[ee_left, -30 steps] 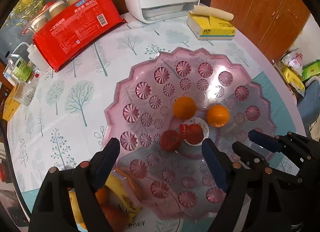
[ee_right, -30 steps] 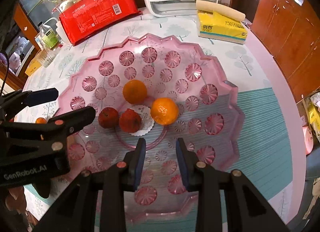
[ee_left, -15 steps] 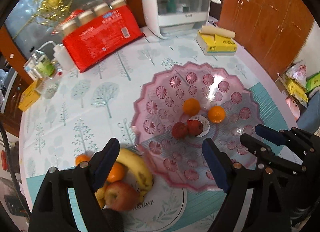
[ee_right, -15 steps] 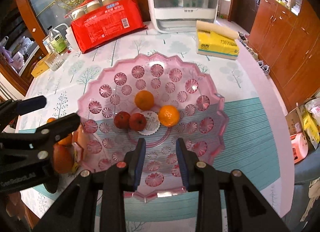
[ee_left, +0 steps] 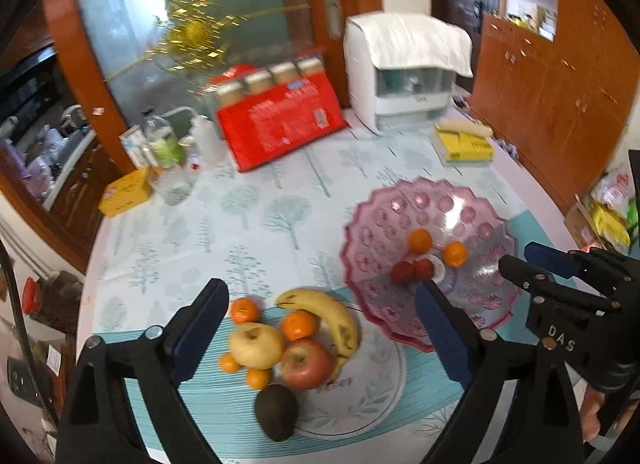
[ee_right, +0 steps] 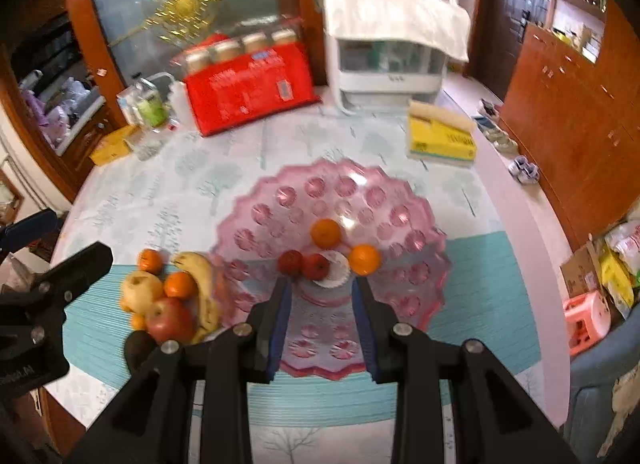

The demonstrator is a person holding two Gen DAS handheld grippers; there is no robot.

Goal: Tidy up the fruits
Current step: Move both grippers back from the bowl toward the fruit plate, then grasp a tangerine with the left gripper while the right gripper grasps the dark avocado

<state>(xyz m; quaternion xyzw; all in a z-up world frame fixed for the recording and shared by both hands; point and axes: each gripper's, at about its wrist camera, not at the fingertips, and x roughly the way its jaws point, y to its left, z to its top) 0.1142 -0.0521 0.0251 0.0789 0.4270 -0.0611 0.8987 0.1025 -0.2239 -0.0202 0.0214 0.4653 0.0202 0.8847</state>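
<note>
1. Far left of the surface (ee_left: 248, 224), tree-print cloth: a yellow box (ee_left: 126, 192), small bottles (ee_left: 164, 148) and a red multipack of jars (ee_left: 280, 120) leaning at the back.
2. Left gripper (ee_left: 320, 328) hovers above the near edge. Its jaws have just been opening and now stand wide, with nothing between them; the fruit pile shows below in the gap.
3. White plate (ee_left: 360, 388) near the front edge, carrying the unsorted fruit: a yellow apple (ee_left: 256, 344), a red apple (ee_left: 306, 362), a banana (ee_left: 328, 316) curved along the right side and a tangerine (ee_left: 299, 324) between them.
4. A dark avocado (ee_left: 276, 410) sits at the plate's near rim. Smaller tangerines lie around the pile; one (ee_left: 245, 310) rests on the cloth just behind the plate.
5. Pink scalloped fruit tray (ee_right: 400, 224) just right of the plate, its edge overlapping the plate's rim in both views.
6. In the tray's centre: two oranges (ee_right: 326, 233) and two small red fruits (ee_right: 291, 263), one of them on a white paper cup liner (ee_right: 336, 268).
7. Right gripper (ee_right: 322, 296) hangs above the tray's near side, jaws drawn narrow and empty.
8. Back right: a white appliance (ee_right: 384, 64) draped with a cloth, and a yellow tissue pack (ee_right: 440, 140).
</note>
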